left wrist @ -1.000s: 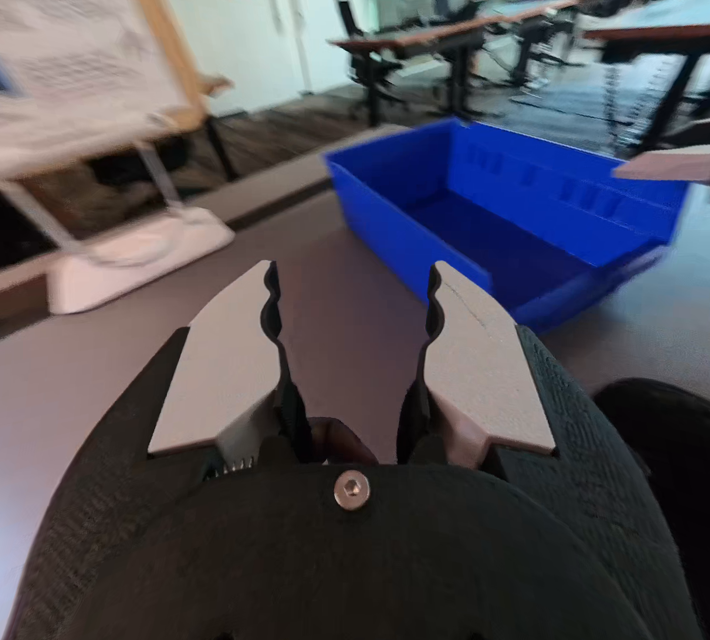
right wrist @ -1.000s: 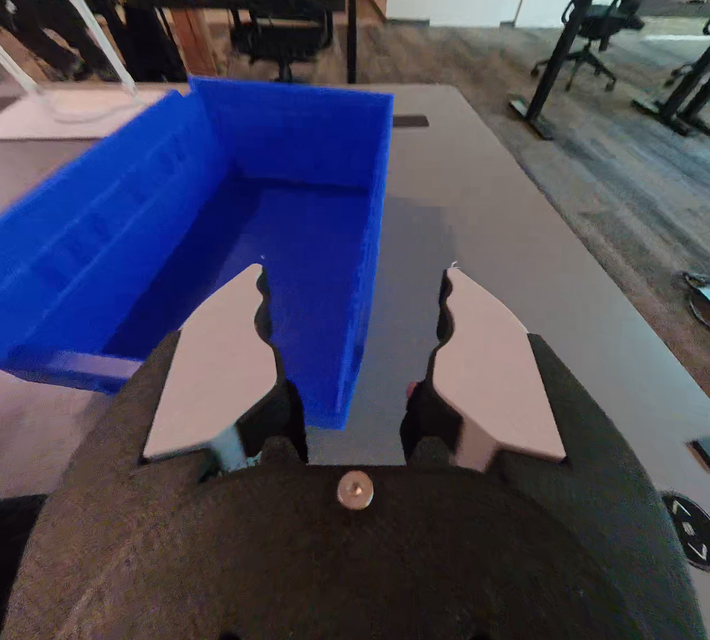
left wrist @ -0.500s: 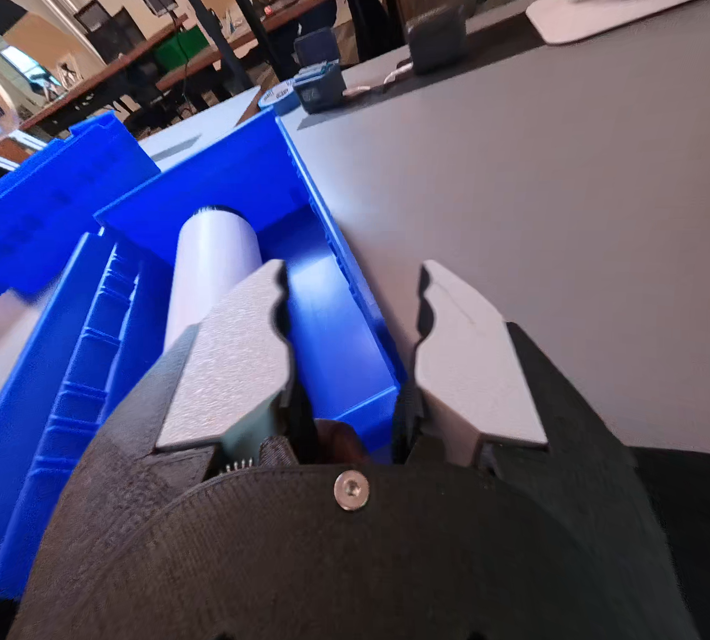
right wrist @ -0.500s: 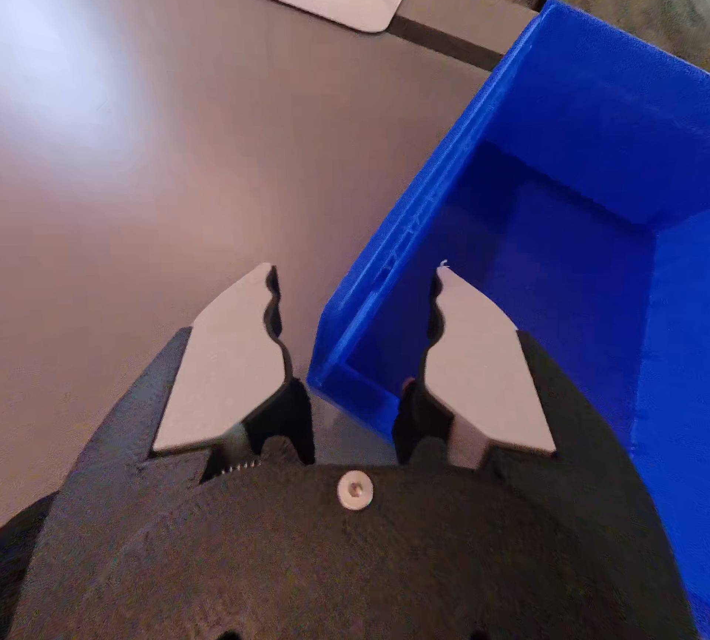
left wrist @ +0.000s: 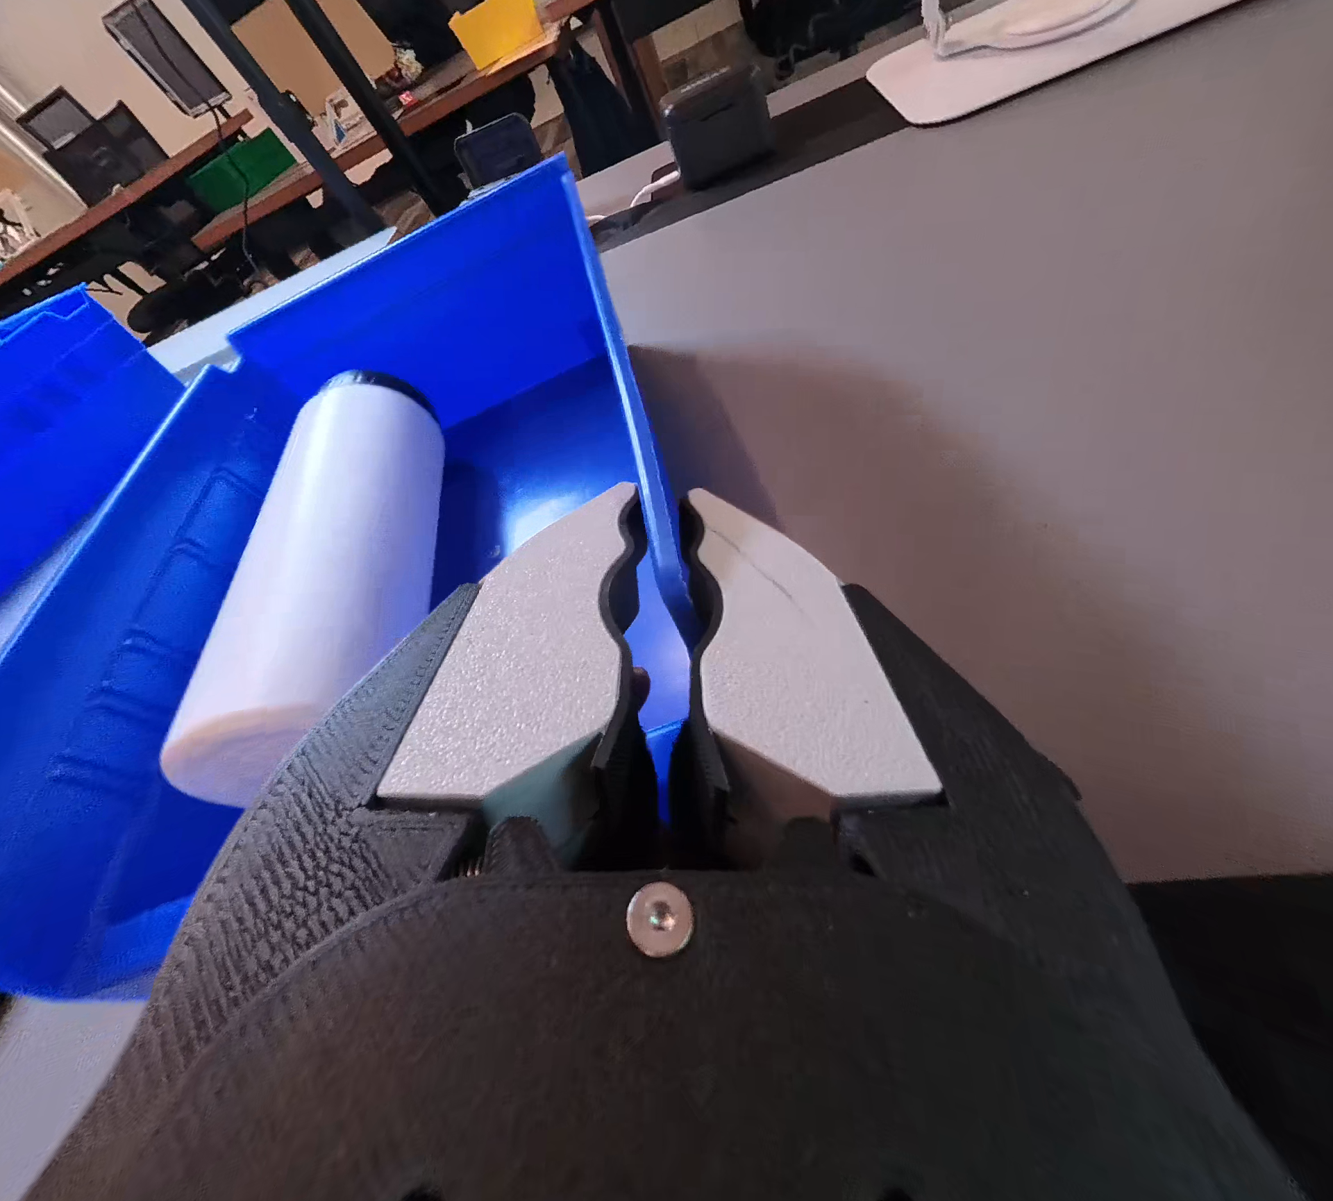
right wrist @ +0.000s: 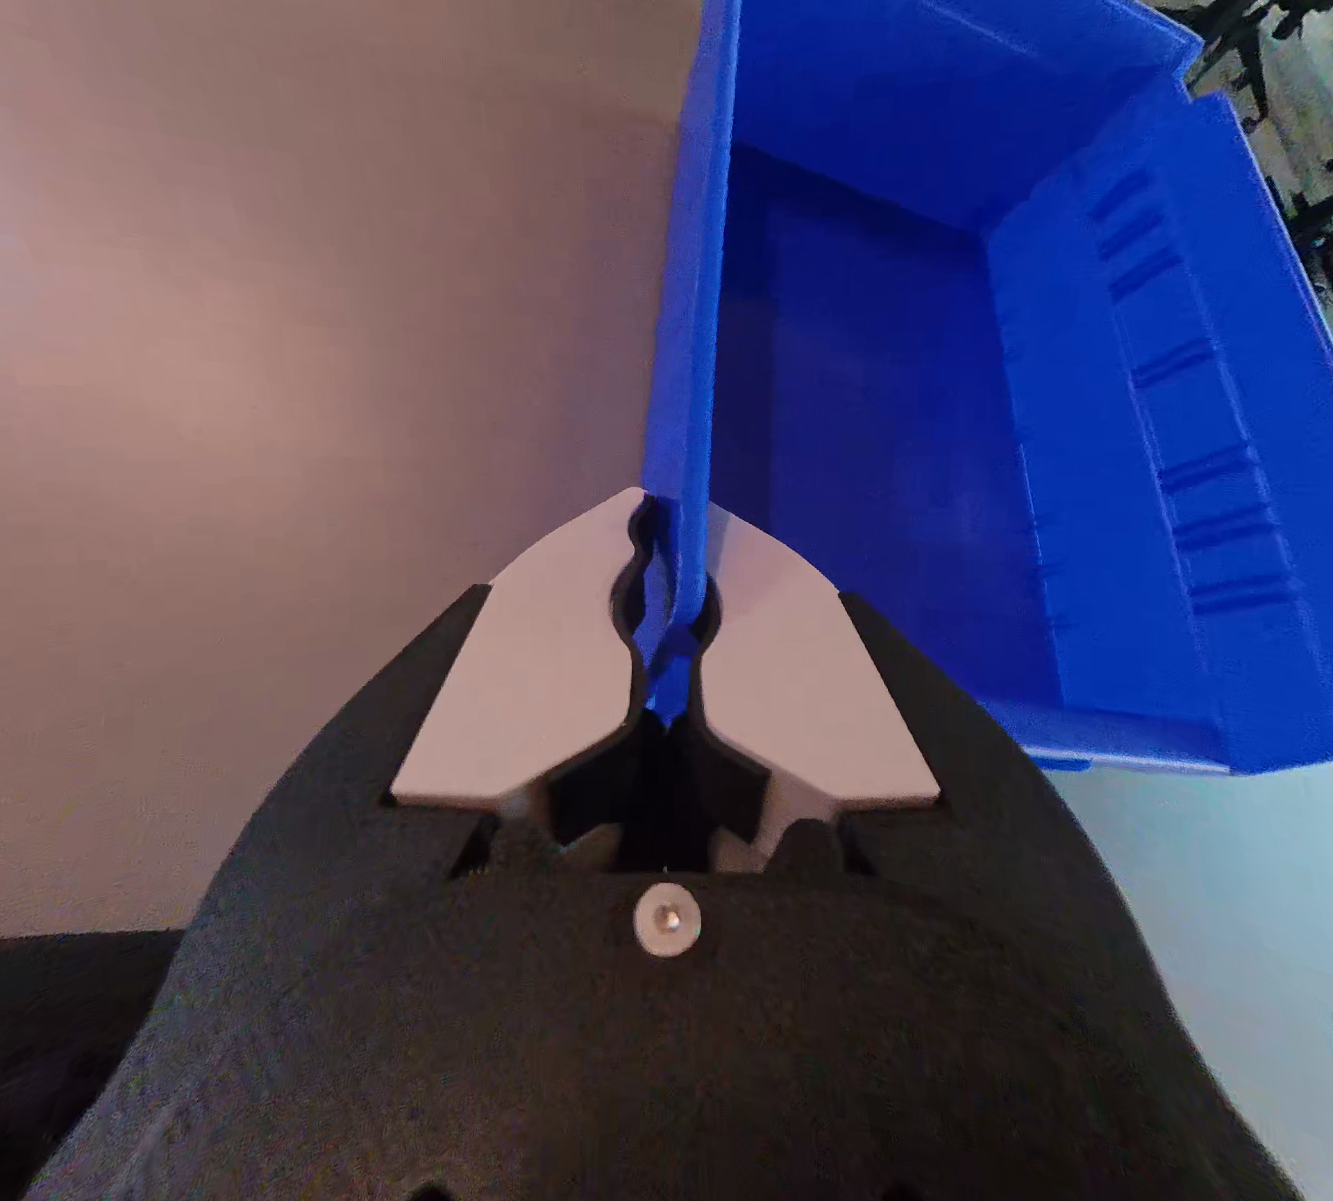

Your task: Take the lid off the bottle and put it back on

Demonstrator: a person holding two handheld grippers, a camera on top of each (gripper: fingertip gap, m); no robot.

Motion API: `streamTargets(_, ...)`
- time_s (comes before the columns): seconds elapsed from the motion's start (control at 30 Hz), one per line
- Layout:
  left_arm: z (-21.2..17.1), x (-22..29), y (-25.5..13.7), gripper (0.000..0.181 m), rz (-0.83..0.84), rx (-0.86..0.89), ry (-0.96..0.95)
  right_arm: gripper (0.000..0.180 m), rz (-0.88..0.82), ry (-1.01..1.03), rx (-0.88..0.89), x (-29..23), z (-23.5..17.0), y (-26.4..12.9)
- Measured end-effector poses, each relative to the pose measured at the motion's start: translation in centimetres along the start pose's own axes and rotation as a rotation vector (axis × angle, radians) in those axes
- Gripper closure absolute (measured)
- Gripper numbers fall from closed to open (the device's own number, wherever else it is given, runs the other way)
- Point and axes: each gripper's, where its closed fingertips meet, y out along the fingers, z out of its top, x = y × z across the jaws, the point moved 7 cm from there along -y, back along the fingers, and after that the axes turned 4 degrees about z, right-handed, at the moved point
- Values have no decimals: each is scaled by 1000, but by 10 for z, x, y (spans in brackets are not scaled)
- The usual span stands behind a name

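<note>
The bottle (left wrist: 310, 582) is a plain white cylinder with a smooth, slightly glossy side, lying on its side in a blue bin (left wrist: 462, 330). Its flat pale base faces the camera and its dark lid (left wrist: 379, 382) points at the bin's far wall. The lid is on the bottle, and only a thin dark rim of it shows past the shoulder (its shape cannot be made out). The bottle's near lower edge is cut off by the black body of the left gripper (left wrist: 660, 521).

The left gripper is clenched on the right wall of this bin, one finger inside and one outside, the thin blue wall pinched between the wavy pads. A second blue bin (left wrist: 65, 402) sits farther left, mostly out of frame.

In the right wrist view the right gripper (right wrist: 667, 521) is likewise clamped on the left wall of another blue bin (right wrist: 1154, 373), whose visible inside is bare. Its right side runs off the frame. Both bins sit on a grey table (left wrist: 1010, 373); a white stand base (left wrist: 1096, 27) rests on its far edge.
</note>
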Motion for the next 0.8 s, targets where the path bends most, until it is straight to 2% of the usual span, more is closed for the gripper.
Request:
streamTargets(0.13, 6, 9, 6, 175, 28, -7, -18, 174, -29, 52, -5, 9, -3, 1)
streamTargets(0.27, 12, 23, 7, 174, 46, -16, -11, 174, 24, -9, 7, -7, 2, 2)
streamTargets(0.3, 14, 27, 6, 173, 37, -13, 7, 173, 65, -24, 20, -15, 5, 1)
streamTargets(0.4, 17, 36, 2, 173, -15, 11, 48, 172, 38, -103, 8, -27, 10, 0)
streamTargets(0.53, 14, 31, 0, 175, -100, 49, 5, 173, 84, -51, 39, -17, 7, 0)
streamTargets(0.8, 23, 45, 8, 175, -8, 7, 8, 172, 97, -96, 50, -24, 11, 3)
